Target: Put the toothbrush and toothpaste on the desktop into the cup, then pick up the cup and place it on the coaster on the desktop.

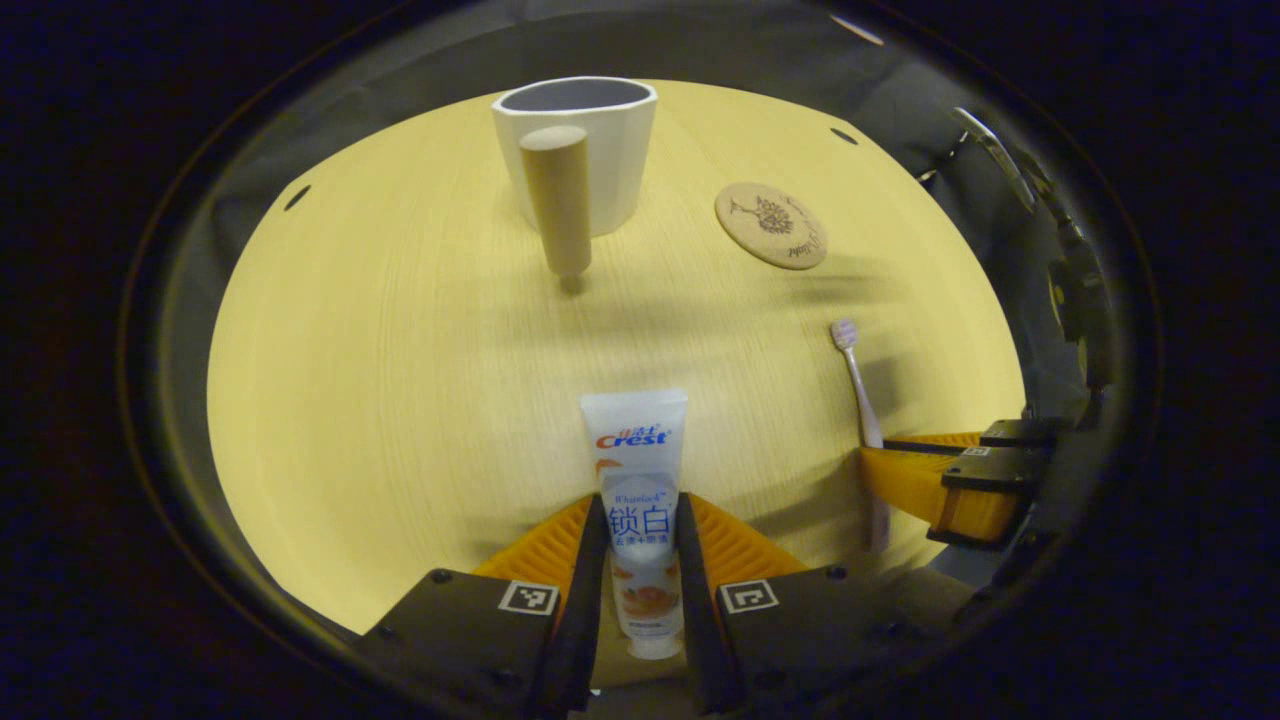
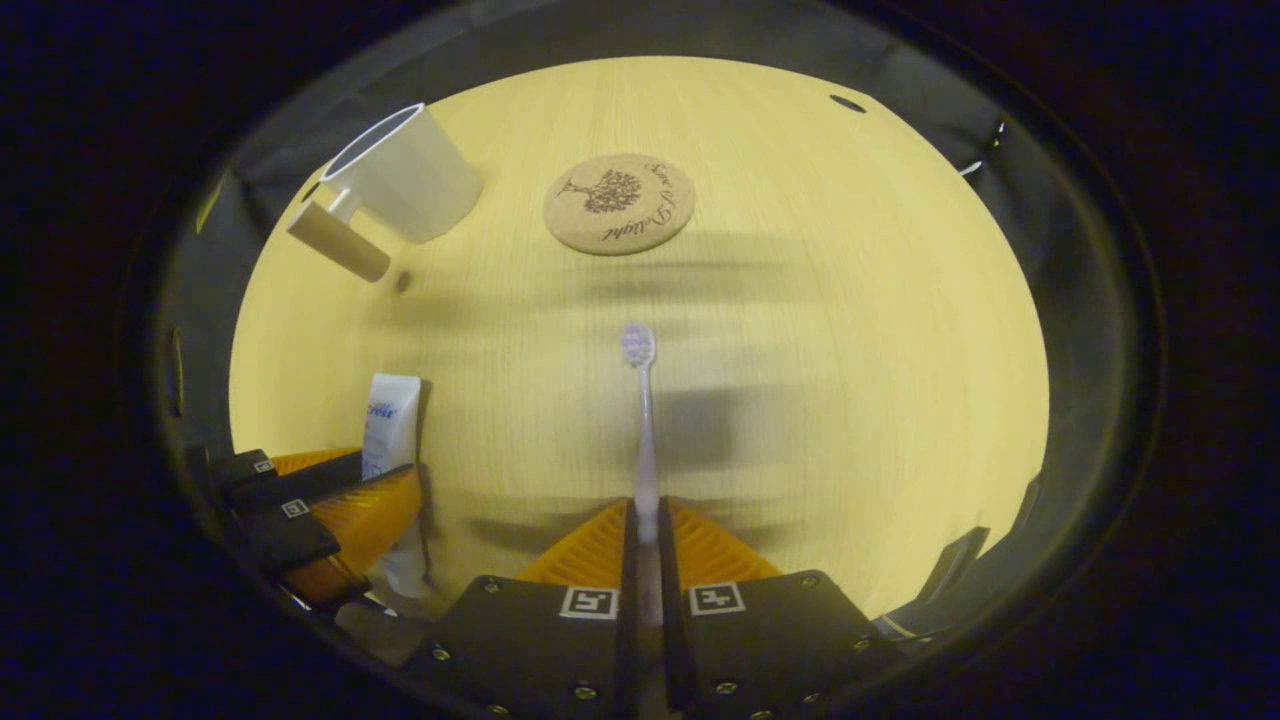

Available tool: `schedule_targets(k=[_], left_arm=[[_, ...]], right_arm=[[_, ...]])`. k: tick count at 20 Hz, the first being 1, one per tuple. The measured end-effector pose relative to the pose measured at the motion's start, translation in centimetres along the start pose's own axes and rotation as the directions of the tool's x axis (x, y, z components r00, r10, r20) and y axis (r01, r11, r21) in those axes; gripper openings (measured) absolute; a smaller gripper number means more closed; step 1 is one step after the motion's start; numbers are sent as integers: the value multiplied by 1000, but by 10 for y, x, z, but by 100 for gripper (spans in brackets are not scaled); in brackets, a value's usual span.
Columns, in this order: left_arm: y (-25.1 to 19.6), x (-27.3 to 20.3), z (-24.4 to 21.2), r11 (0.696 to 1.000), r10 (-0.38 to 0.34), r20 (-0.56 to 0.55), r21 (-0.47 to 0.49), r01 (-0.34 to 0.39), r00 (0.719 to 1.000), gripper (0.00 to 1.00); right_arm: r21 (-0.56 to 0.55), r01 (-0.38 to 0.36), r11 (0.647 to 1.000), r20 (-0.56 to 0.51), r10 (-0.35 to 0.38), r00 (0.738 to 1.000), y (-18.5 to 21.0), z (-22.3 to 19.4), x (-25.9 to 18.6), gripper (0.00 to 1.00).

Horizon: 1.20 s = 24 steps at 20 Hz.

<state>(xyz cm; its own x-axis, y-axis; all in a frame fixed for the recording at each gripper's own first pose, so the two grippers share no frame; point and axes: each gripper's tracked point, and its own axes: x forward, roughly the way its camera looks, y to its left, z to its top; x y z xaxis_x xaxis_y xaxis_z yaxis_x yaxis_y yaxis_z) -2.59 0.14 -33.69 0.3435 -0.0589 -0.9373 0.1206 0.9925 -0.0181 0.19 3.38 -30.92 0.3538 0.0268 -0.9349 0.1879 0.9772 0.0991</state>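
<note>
In the left gripper view, my left gripper (image 1: 642,520) is shut on a white toothpaste tube (image 1: 636,455), held cap end toward the camera. Ahead stands the white cup (image 1: 590,140) with a wooden handle, and the round cork coaster (image 1: 771,225) lies to its right. At the right edge, the right gripper (image 1: 940,480) holds the pink toothbrush (image 1: 858,385). In the right gripper view, my right gripper (image 2: 646,520) is shut on the toothbrush (image 2: 642,420), bristles pointing away. The cup (image 2: 400,180) sits far left, the coaster (image 2: 619,204) ahead, and the left gripper (image 2: 330,510) with the toothpaste (image 2: 390,425) at lower left.
The pale wooden desktop (image 1: 400,380) has small dark holes near its far corners (image 1: 297,197). Dark cloth walls surround the table. A metal fixture (image 1: 990,150) shows beyond the right edge in the left gripper view.
</note>
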Motion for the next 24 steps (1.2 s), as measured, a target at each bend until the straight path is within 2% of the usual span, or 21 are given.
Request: schedule_targets(k=[2, 3, 7, 8, 14, 16, 18, 20, 22, 24], left_arm=[[3, -1, 1, 1000, 4, 16, -1, -4, 1000, 44], [2, 1, 1, 1000, 0, 21, -4, 0, 1000, 37], [2, -4, 6, 999, -29, 81, -19, 31, 996, 32], [4, -3, 6, 999, -31, 84, -25, 33, 996, 22], [6, -25, 18, 995, -49, 203, -75, 65, 978, 23], [10, -42, 26, 993, -48, 264, -91, 75, 963, 23], [18, -64, 42, 991, -46, 349, -104, 88, 936, 23], [20, -91, 61, 988, -43, 442, -112, 102, 896, 22], [24, -121, 85, 987, -34, 540, -112, 112, 841, 23], [34, -147, 109, 986, -28, 633, -110, 126, 774, 23]], right_arm=[[39, -38, 999, 10, 38, 999, 1, 1, -3, 11], [52, -54, 997, -4, 54, 999, 1, -1, -4, 9], [104, -121, 987, 40, 118, 992, 1, 0, -4, 9], [108, -141, 984, 44, 137, 990, 0, 0, -3, 4], [87, -213, 973, 155, 197, 968, 6, 13, -30, 5], [74, -253, 965, 204, 234, 951, 13, 20, -44, 5], [54, -292, 955, 265, 268, 926, 19, 31, -62, 5], [23, -310, 950, 327, 286, 901, 22, 43, -80, 4], [-14, -315, 949, 387, 295, 873, 25, 57, -96, 4], [-44, -321, 946, 438, 308, 845, 29, 70, -111, 4]])
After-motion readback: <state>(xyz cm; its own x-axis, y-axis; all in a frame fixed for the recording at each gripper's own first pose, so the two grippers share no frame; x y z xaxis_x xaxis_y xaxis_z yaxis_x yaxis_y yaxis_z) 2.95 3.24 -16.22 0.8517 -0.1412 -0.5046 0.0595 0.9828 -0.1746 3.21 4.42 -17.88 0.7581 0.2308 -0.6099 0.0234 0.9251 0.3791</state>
